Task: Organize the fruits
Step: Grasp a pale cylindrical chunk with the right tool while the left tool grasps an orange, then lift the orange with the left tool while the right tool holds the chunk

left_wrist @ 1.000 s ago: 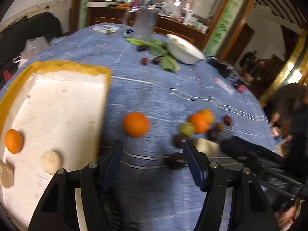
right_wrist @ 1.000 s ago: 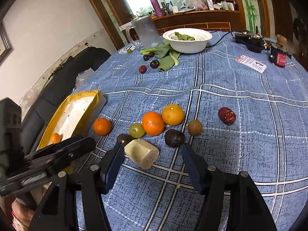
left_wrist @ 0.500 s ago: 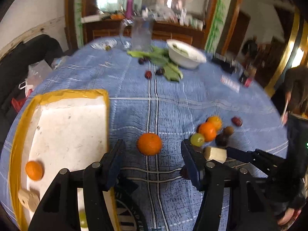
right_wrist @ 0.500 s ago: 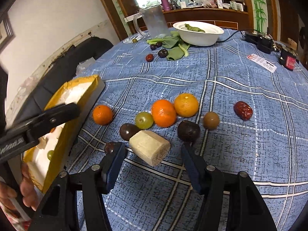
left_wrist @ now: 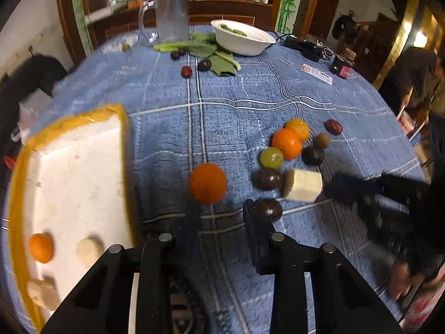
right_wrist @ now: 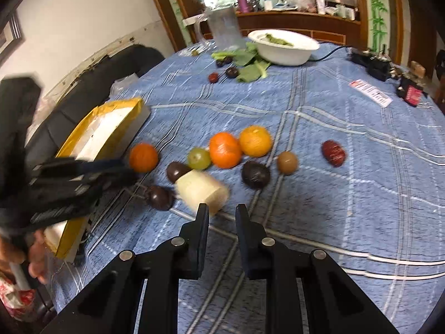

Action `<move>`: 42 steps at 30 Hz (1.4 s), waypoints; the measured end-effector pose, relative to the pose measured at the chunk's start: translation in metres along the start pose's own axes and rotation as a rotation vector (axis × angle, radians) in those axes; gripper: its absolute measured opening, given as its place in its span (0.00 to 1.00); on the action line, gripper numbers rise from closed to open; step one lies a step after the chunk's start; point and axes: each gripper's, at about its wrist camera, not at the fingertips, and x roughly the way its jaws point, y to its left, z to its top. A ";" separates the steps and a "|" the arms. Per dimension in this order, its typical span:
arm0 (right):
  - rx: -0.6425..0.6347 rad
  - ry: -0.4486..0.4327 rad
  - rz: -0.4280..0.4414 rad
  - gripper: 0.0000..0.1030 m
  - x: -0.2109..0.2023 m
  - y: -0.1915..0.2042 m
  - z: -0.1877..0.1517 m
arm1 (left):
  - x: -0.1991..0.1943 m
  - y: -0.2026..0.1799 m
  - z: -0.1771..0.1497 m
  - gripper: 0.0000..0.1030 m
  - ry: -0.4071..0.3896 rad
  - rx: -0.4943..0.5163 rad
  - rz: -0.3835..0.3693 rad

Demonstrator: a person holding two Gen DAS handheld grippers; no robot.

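L gripper [left_wrist: 219, 214] hangs low over the blue plaid cloth [left_wrist: 250, 89], fingers parted w/ a moderate gap, nothing between them. Lone orange [left_wrist: 207, 183] sits just ahead of the tips, approx centred on the gap, not touching. Dark plum [left_wrist: 269, 209] lies right against the outer side of the L gripper's right finger. To its left: white foam tray [left_wrist: 69, 172] w/ yellow rim, holding a small orange [left_wrist: 41, 247], a pale round piece [left_wrist: 88, 250] and a beige chunk [left_wrist: 43, 293] nearest the camera.

R gripper [right_wrist: 222, 217] is nearly closed, only a narrow slot between the fingers, nothing in it. Pale cream block [right_wrist: 201, 190] lies directly ahead, blurred; its near edge seems to meet the left fingertip, contact unclear. Ahead and slightly left: green grape [right_wrist: 198, 158], 2 oranges [right_wrist: 225, 150] side by side. Ahead-right: dark round fruit [right_wrist: 255, 174], small brown fruit [right_wrist: 287, 162], red date [right_wrist: 333, 152] farther right, apart from the rest.

Far ahead of both: white bowl [right_wrist: 283, 47], leafy greens [right_wrist: 247, 64], clear jug [left_wrist: 169, 18].
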 end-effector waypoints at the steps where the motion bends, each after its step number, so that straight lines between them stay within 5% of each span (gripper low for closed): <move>1: -0.001 -0.007 0.005 0.23 0.000 0.000 0.001 | -0.003 -0.001 -0.001 0.30 -0.015 0.017 0.030; 6: 0.028 -0.044 0.043 0.47 0.002 -0.002 0.002 | 0.011 0.005 0.009 0.30 -0.021 -0.001 0.073; 15: 0.073 -0.052 0.142 0.48 0.002 -0.003 0.005 | 0.039 0.010 0.023 0.36 0.021 -0.010 0.100; 27: -0.057 0.034 0.050 0.48 0.029 0.027 0.005 | 0.054 0.009 0.027 0.34 0.066 0.016 0.094; 36: -0.062 0.004 0.036 0.37 0.026 0.029 0.002 | 0.050 0.002 0.028 0.33 0.012 0.008 0.117; 42: -0.041 -0.020 0.039 0.36 0.012 0.028 0.001 | 0.003 -0.005 0.017 0.33 -0.101 -0.058 0.101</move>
